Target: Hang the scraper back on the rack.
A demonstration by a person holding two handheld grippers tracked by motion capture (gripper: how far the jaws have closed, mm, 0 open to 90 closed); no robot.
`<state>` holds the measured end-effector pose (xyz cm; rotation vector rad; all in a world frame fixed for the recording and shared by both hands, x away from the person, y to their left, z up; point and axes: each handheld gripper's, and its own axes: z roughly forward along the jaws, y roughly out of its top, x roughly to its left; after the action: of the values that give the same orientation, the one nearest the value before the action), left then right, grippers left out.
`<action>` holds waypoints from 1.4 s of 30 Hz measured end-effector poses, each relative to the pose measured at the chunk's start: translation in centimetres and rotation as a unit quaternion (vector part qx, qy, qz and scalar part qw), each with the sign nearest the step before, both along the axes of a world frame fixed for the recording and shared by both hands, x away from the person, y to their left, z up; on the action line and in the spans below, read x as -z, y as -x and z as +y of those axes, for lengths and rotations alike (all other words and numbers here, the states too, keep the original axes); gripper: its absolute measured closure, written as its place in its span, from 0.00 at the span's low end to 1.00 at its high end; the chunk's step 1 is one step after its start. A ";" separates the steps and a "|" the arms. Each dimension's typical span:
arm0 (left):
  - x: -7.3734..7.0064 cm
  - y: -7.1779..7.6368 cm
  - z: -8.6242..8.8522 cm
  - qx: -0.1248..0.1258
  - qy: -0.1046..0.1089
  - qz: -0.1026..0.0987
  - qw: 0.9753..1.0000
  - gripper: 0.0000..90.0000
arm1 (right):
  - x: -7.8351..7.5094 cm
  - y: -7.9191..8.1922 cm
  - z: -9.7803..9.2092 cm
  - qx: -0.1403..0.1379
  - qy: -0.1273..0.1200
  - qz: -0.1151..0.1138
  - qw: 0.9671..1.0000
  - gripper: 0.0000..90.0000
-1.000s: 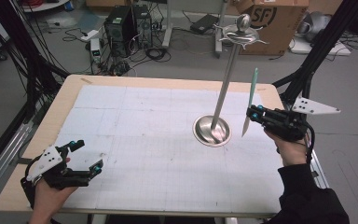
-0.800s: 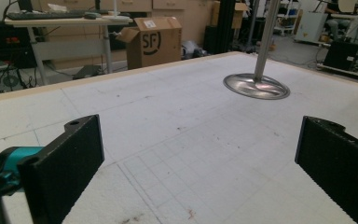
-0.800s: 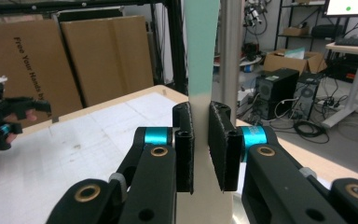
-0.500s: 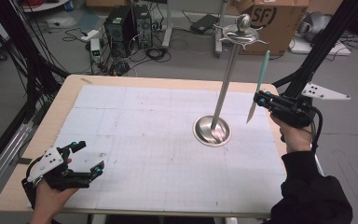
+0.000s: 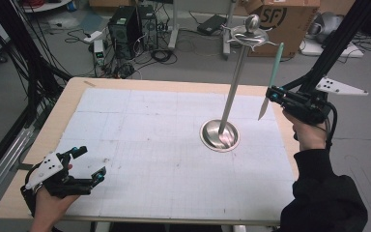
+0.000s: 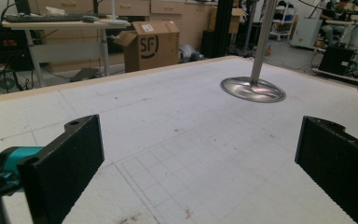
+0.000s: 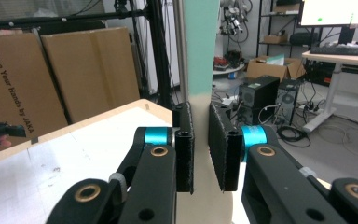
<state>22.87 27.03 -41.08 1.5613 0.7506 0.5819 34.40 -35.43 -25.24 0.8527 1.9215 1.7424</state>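
Right gripper [image 5: 273, 94] pinches a green-handled knife [image 5: 272, 77] near its middle, handle up and blade down, and has lifted it higher over the last second, carrying it off the table's right edge, beside the metal stand [image 5: 234, 87]. Likely aiming for the hooks [image 5: 249, 36] at the stand's top. Left gripper [image 5: 88, 163] rests spread and empty on the white mat [image 5: 149, 145], unmoved

Right gripper [image 5: 272, 94]: raised and moved farther right, away from the stand's base.
Spatula [image 5: 272, 79]: carried higher; green handle tip now near the stand's top hooks level.
Person's right forearm: drawn right, more upright.
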 end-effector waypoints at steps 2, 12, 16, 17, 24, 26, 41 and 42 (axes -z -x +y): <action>0.0 0.0 0.0 0.000 0.000 0.000 1.000 0.02 | 0.0 -0.1 -0.1 -0.002 -0.003 0.002 1.000 0.90; 0.0 0.0 0.5 -0.006 0.001 0.002 1.000 0.02 | -0.1 -0.3 0.1 -0.004 -0.003 -0.004 1.000 0.90; 0.0 0.0 0.6 -0.007 0.001 0.002 1.000 0.02 | -0.1 -0.5 0.3 -0.005 -0.001 -0.002 1.000 0.90; 0.0 0.0 0.6 -0.008 0.001 0.003 1.000 0.02 | -0.1 -0.6 0.4 -0.005 0.000 -0.001 1.000 0.90; 0.0 0.0 0.6 -0.008 0.001 0.003 1.000 0.02 | 0.0 -0.7 0.6 -0.007 0.001 0.001 1.000 0.90; 0.0 0.0 0.6 -0.009 0.001 0.004 1.000 0.02 | 0.0 -0.9 0.8 -0.010 0.001 0.001 1.000 0.90; 0.2 0.0 0.7 -0.011 0.001 0.006 1.000 0.02 | 0.4 -1.5 1.2 -0.013 0.001 0.006 1.000 0.90; 0.2 0.0 0.7 -0.010 0.000 0.006 1.000 0.02 | 0.4 -1.5 1.3 -0.014 0.001 0.004 1.000 0.90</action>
<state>22.87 27.70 -41.26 1.5604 0.7775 0.5878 35.94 -34.15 -25.67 0.8380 1.9489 1.7555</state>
